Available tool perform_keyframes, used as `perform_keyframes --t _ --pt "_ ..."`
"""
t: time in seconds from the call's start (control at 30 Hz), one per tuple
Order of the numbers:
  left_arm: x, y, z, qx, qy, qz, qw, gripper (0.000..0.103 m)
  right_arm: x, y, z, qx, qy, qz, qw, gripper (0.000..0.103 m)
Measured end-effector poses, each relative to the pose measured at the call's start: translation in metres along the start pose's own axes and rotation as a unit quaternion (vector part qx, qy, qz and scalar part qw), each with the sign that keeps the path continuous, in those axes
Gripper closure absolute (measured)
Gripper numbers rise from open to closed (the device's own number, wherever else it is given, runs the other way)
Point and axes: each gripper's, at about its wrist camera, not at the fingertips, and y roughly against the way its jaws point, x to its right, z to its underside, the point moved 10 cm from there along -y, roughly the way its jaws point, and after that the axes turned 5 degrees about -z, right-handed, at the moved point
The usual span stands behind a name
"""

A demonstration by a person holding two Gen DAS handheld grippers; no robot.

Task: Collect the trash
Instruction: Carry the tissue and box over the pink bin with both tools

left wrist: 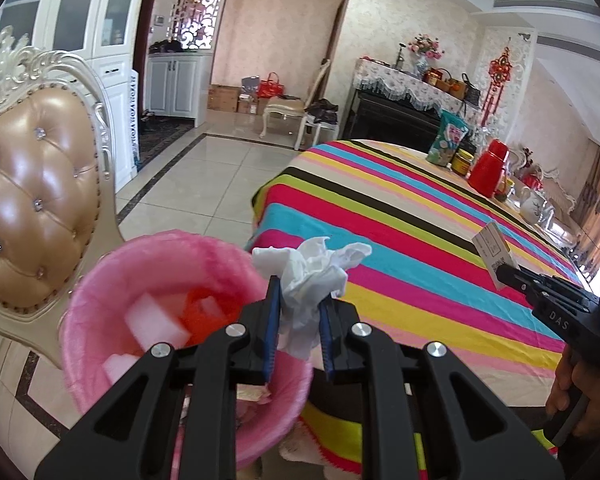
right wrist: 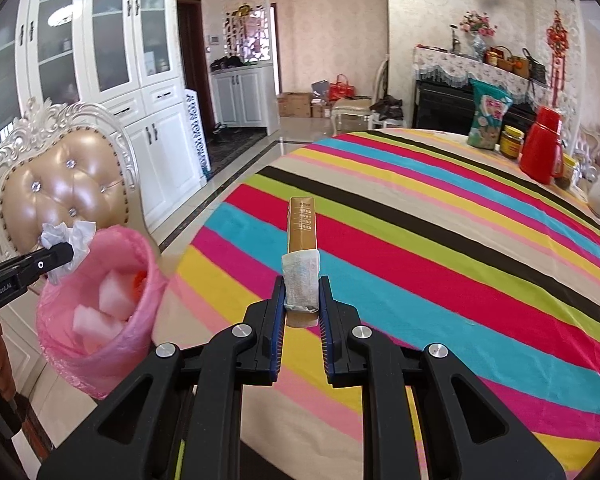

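crumpled paper tissue [left wrist: 314, 276], glossy, perhaps leather chair [left wrist: 32, 196]

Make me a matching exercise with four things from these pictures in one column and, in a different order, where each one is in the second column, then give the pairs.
Things:
1. crumpled tissue
2. gold box
3. white foam pieces
4. red thermos

Places:
A. inside the pink-lined bin
B. standing on the striped tablecloth
C. clamped in the left gripper
D. clamped in the right gripper

Pairs: 1-C, 2-D, 3-A, 4-B
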Motion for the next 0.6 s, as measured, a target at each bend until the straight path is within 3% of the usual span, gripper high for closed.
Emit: perform_keyframes --t 0.6 --pt "-0.079 0.026 0.010 0.009 0.037 -0.055 0.9978 0.085 -0.111 -0.025 -0.008 -0.021 0.058 -0.090 0.994 0.087"
